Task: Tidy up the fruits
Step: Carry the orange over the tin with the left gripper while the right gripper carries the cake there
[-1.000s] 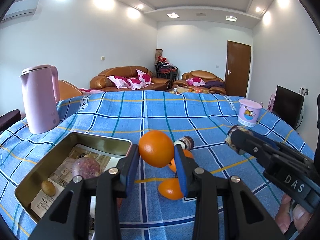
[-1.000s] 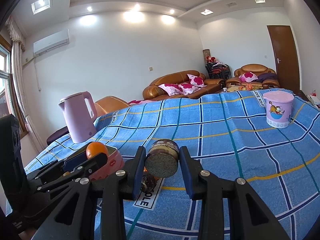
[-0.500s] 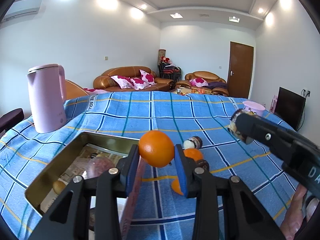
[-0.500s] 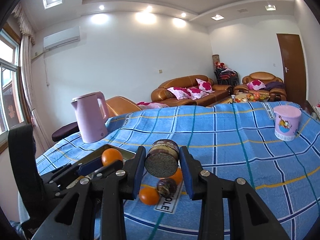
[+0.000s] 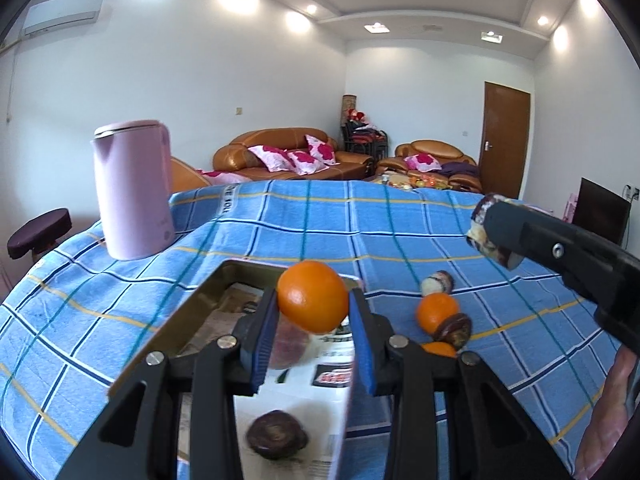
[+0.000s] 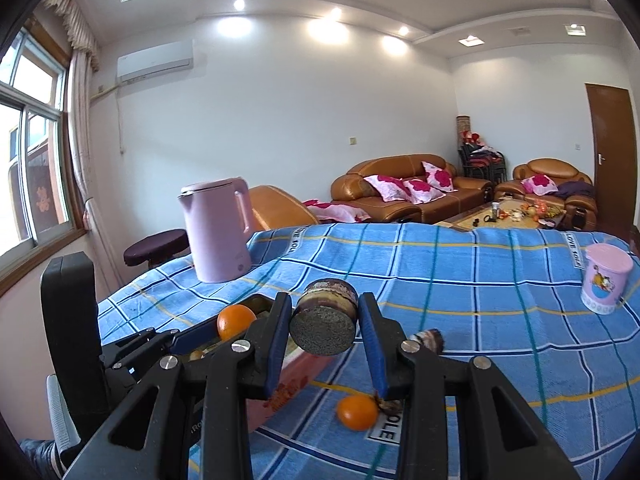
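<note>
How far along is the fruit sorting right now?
Partly done. The metal tin already holds a few fruits, including a dark wrinkled one. In hand: the left gripper is clamped on an orange above the tin, and the right gripper grips a cut, dark-skinned fruit. Left on the blue cloth: two loose oranges and two dark fruit pieces.

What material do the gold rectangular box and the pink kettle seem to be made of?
The gold rectangular box: probably thin metal, since its inner walls shine and reflect. The pink kettle: likely matte plastic outside, smooth and without bright glare; what lies under that shell cannot be told.
</note>
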`<move>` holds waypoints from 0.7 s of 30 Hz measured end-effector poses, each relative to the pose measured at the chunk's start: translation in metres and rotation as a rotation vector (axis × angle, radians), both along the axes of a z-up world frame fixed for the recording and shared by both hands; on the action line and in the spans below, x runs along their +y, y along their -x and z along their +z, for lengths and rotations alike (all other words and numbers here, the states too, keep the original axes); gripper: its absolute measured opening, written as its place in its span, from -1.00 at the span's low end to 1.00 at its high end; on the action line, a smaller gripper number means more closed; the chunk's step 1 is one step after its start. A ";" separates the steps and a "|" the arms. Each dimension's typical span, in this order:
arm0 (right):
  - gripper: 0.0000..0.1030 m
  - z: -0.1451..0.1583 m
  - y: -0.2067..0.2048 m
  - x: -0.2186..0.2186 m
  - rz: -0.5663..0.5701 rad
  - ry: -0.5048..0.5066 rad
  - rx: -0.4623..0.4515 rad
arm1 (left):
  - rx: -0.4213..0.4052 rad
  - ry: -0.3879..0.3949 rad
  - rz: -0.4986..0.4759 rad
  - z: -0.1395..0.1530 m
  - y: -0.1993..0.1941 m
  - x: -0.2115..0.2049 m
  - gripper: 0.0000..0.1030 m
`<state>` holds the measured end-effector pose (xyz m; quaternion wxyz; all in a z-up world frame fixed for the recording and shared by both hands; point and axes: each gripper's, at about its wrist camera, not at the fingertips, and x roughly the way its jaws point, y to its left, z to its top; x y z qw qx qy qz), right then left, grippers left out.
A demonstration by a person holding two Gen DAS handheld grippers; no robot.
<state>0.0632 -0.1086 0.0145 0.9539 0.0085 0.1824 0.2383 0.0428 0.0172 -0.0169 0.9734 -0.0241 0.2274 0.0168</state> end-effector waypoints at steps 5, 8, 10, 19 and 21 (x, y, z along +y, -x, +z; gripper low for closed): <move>-0.29 -0.001 -0.007 0.018 0.031 0.018 0.010 | 0.020 0.000 0.047 -0.002 0.001 0.018 -0.29; -0.29 -0.003 -0.009 0.029 0.053 0.027 0.015 | 0.019 0.005 0.065 -0.003 0.003 0.027 -0.29; -0.29 -0.005 -0.010 0.035 0.067 0.035 0.018 | 0.019 0.008 0.078 -0.003 0.003 0.034 -0.29; -0.29 -0.018 -0.017 0.060 0.113 0.062 0.047 | 0.048 0.003 0.124 -0.009 0.002 0.055 -0.29; -0.29 -0.023 -0.020 0.064 0.118 0.066 0.058 | 0.055 0.002 0.129 -0.010 0.001 0.058 -0.29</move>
